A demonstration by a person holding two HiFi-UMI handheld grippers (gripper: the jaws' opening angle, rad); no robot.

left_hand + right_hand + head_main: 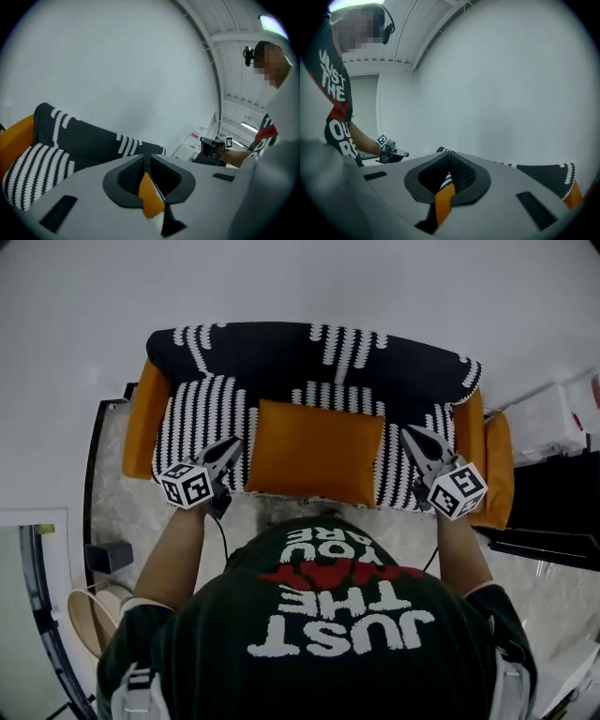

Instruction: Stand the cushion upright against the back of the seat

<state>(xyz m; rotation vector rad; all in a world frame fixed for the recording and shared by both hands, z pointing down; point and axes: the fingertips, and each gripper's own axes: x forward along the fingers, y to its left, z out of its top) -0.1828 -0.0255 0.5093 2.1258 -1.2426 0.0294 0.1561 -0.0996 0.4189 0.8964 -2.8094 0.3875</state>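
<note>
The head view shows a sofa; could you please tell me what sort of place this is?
Probably a mock living-room corner in a lab or studio: a small sofa with a striped throw and orange cushion stands before a bare white wall, with white boxes beside it.

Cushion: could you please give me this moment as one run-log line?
left gripper: shut on orange cushion | right gripper: shut on orange cushion | orange cushion: over sofa seat, in front of backrest

Backrest [281, 352] blocks behind the cushion [314, 454], armrests [141, 418] both sides; front is open.
</note>
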